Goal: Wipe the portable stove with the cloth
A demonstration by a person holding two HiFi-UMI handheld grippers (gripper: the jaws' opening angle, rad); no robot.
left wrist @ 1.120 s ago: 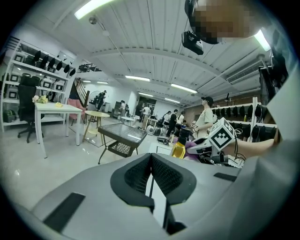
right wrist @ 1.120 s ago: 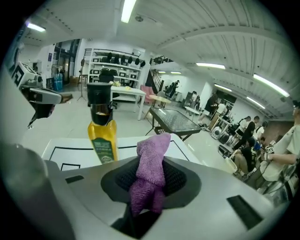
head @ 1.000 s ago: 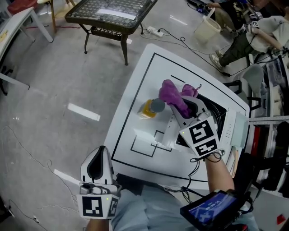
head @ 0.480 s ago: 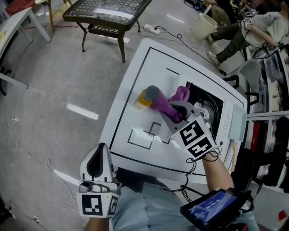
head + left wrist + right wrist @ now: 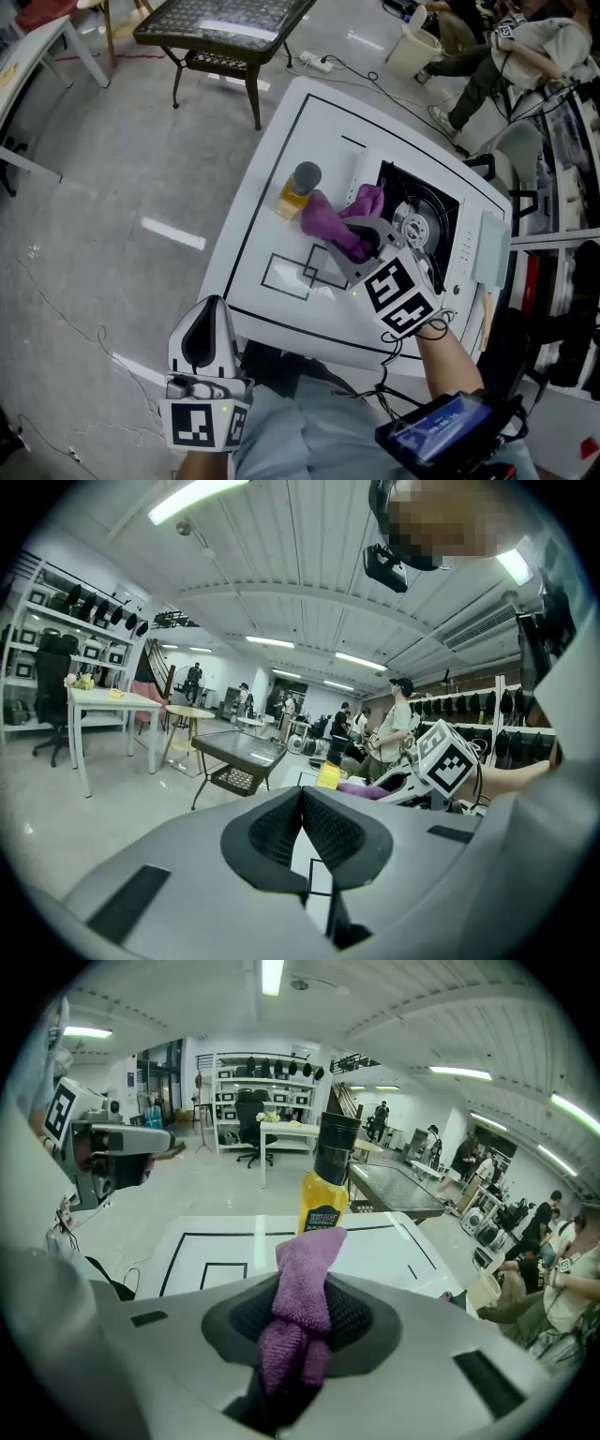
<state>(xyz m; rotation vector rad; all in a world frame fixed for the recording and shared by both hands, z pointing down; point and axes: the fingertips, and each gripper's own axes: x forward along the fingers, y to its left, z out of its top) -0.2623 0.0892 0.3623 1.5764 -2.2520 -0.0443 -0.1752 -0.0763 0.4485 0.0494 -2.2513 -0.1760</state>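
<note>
Left tongs (image 5: 302, 803) are held low by the body, off the worktop's (image 5: 309, 127) near edge. The jaws are seen pressed together with nothing between. It is judged parked: one cloth needs one tool, so this side is kept clear.

Right tongs (image 5: 361, 246) are reached over the worktop and clamped on the cloth (image 5: 328, 223). In the right gripper view the purple cloth is seen bunched between the pads, with a tuft sticking out ahead. A short grip like this is judged to give a stiff wad for pressing.

The cloth is found at the stove's (image 5: 422, 225) left edge. Most of it is spread on the bare worktop, and one end is lapped toward the stove's white side panel. Contact with the panel cannot be confirmed.

A yellow bottle (image 5: 298, 190) with a dark cap is stood just beside the cloth. Whether they touch cannot be told. It is a likely knock-over risk on a leftward stroke.

The black burner area is left uncovered, so wiping is judged unfinished there.

Farther off, a dark metal table (image 5: 225, 28) and seated people (image 5: 525, 42) are seen.
</note>
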